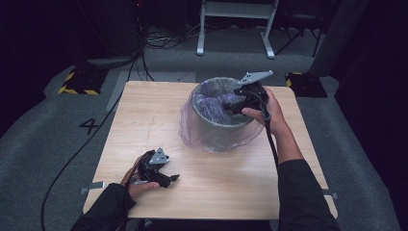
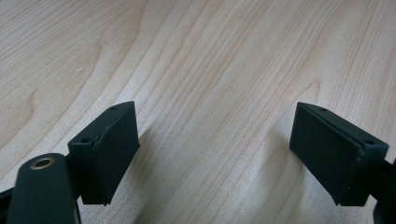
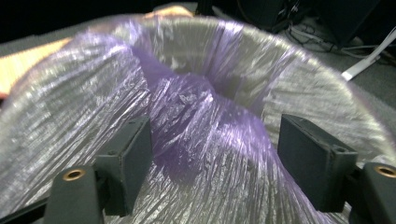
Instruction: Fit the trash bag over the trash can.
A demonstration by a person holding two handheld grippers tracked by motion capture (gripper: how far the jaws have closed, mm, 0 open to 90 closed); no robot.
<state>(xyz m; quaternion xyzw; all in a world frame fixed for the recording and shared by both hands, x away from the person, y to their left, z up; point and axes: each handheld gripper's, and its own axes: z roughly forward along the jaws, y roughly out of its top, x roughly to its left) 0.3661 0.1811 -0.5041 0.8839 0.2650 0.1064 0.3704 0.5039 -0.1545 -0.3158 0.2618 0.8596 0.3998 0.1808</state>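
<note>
One big wooden table (image 1: 144, 125) is seen, and on it, toward the far right side, a grey bin (image 1: 219, 129) is stood. A thin purple bag (image 1: 211, 103) has been put inside the bin, and its top edge is folded down over the rim, so that loose plastic hangs outside the bin on the left and near sides. Inside the bin the bag is bunched up and wrinkled, not pushed flat against the walls. So the lining job is judged to be mostly done; the bag is in and over the rim, but smoothing it down into the bin is likely what is left.

Right tongs (image 1: 239, 103) are held at the bin's right rim, reaching a little way in over the bag. In the right gripper view these tongs (image 3: 212, 163) are spread wide apart, with purple plastic between them but nothing pinched.

Left tongs (image 1: 166, 179) are rested on the table, well away from the bin, near the front left. In the left gripper view they (image 2: 215, 154) are spread apart too, over bare wood.

The bottom of the bin is hidden by the crumpled bag. The far outside of the bin cannot be seen, so it cannot be told whether the bag is folded over there as well.
</note>
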